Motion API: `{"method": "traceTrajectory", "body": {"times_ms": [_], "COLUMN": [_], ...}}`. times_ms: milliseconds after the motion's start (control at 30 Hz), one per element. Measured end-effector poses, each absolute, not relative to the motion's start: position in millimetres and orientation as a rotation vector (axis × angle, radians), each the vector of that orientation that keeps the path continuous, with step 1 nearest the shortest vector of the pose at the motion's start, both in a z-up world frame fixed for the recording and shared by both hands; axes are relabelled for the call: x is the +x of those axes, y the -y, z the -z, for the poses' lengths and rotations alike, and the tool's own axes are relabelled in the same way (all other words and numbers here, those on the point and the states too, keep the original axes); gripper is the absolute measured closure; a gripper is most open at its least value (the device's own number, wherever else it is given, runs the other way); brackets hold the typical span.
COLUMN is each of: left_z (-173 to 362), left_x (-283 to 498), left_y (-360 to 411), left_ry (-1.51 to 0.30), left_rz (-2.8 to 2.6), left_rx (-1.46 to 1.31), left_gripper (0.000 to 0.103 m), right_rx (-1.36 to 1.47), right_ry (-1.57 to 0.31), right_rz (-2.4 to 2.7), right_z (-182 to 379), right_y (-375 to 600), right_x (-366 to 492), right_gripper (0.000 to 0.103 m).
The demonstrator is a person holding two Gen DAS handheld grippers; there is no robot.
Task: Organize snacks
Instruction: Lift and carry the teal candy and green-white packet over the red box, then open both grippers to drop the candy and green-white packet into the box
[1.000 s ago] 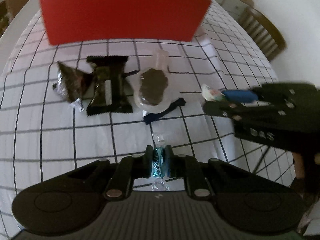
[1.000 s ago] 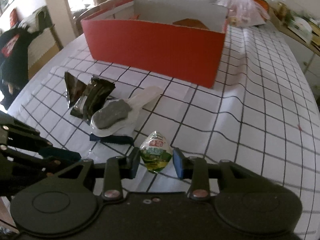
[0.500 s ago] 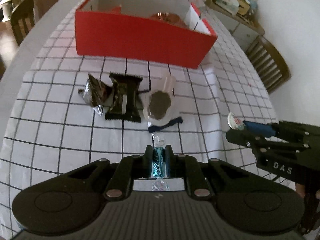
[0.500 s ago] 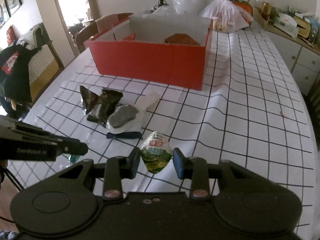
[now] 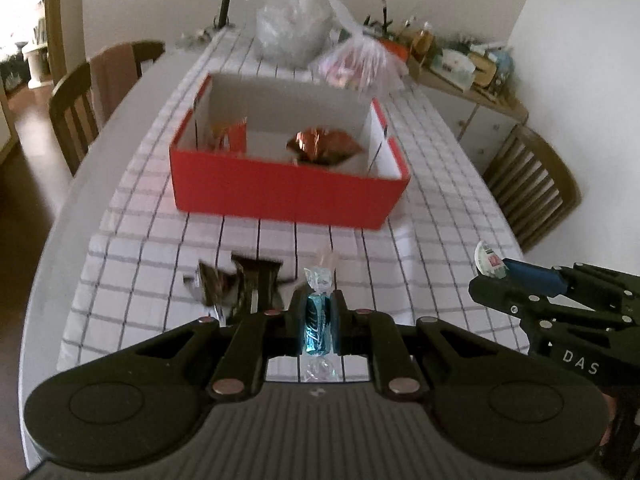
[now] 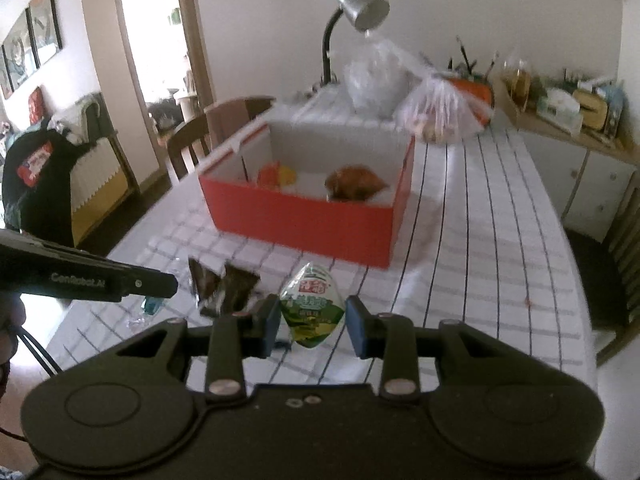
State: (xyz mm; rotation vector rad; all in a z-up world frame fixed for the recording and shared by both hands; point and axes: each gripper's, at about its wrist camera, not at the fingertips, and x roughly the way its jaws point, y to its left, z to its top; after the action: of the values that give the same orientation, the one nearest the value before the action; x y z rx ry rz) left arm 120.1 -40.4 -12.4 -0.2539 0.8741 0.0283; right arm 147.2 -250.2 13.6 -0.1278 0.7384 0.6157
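Left gripper (image 5: 318, 326) pinches a blue candy (image 5: 317, 323); right gripper (image 6: 313, 322) seemingly clamps a green packet (image 6: 312, 310).

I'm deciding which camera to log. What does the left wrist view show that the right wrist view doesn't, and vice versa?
Only the left wrist view: the left tool shut on a blue twist-wrapped candy, seen head-on, and a wooden chair to the right of the table.
Only the right wrist view: the right tool shut on a green-and-white snack packet, the desk lamp's shade, a doorway, framed pictures.
Both: the red box holding an orange and a brown wrapped snack, dark wrapped snacks on the checked tablecloth, clear plastic bags behind the box.
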Motion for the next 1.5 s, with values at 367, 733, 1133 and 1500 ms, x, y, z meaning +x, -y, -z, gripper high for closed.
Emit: {"method": "traceTrajectory", "body": {"times_ms": [367,733,1133,1500], "left_z": [-17,-20,24,71], "left_x": [156,240,350,390], "left_y": [25,-16,-43,-51], "left_ry": [-0.811,-0.859,-1.001,-1.094], "left_rz": [-0.025,-0.003,0.028,0.056], "left_rx": [-0.2,-0.17,-0.121,-0.116], "left_gripper": [0.091,0.091,0.091,0.091], "right_rx": [-0.141,-0.143,-0.168,-0.203], "right_ry": [-0.657,-0.698,-0.852,-0.994], "right_rz": [-0.603,-0.532,-0.428,-0.414], "right_z": [-42,-41,11,62], "right_y": [226,186,147,121], "right_x": [182,247,327,359], "right_gripper": [0.069,0.069,0.069,0.069]}}
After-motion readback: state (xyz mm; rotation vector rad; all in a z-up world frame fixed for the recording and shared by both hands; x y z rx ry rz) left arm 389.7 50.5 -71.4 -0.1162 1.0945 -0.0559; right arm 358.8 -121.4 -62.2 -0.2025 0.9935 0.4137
